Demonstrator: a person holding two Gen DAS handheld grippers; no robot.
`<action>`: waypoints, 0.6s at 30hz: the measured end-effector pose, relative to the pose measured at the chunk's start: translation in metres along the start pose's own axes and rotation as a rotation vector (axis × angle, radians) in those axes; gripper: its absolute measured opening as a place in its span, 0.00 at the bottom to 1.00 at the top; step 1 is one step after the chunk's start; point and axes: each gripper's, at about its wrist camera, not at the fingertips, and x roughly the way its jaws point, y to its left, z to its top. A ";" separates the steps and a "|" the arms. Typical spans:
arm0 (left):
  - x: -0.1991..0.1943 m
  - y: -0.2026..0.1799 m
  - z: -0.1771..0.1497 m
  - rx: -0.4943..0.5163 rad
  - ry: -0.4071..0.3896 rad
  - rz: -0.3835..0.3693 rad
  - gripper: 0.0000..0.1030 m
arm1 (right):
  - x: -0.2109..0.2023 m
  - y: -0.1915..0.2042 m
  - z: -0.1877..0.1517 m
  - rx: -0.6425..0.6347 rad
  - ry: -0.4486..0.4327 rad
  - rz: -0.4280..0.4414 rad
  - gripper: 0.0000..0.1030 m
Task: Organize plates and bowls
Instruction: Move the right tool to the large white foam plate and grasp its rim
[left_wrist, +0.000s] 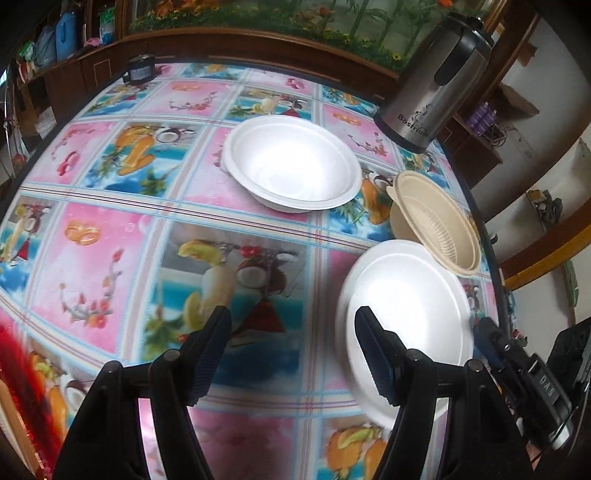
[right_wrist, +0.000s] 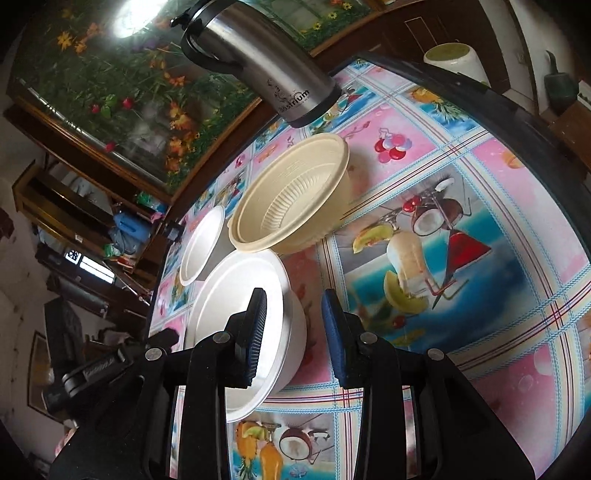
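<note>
A white foam bowl (left_wrist: 295, 166) sits at the table's middle; it also shows in the right wrist view (right_wrist: 201, 247). A second white foam bowl (left_wrist: 410, 314) lies near the right edge, also in the right wrist view (right_wrist: 236, 314). A beige ribbed bowl (left_wrist: 436, 225) stands just behind it, also in the right wrist view (right_wrist: 291, 195). My left gripper (left_wrist: 293, 354) is open and empty, its right finger over the near bowl's left rim. My right gripper (right_wrist: 293, 332) is open, its jaws straddling the near white bowl's right rim and wall without closing on it.
A steel thermos jug (left_wrist: 432, 81) stands at the table's far right, also in the right wrist view (right_wrist: 258, 62). A small dark jar (left_wrist: 140, 68) sits at the far edge. The table has a colourful fruit-print cloth (left_wrist: 110, 240). Wooden cabinets surround it.
</note>
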 end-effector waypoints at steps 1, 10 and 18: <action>0.004 -0.002 0.001 0.000 0.008 -0.005 0.67 | 0.002 0.000 0.000 0.000 0.007 0.000 0.29; 0.020 -0.013 0.001 -0.013 0.062 -0.072 0.67 | 0.015 0.010 -0.006 -0.046 0.041 -0.023 0.29; 0.021 -0.021 -0.004 0.002 0.050 -0.055 0.66 | 0.019 0.013 -0.009 -0.067 0.045 -0.041 0.29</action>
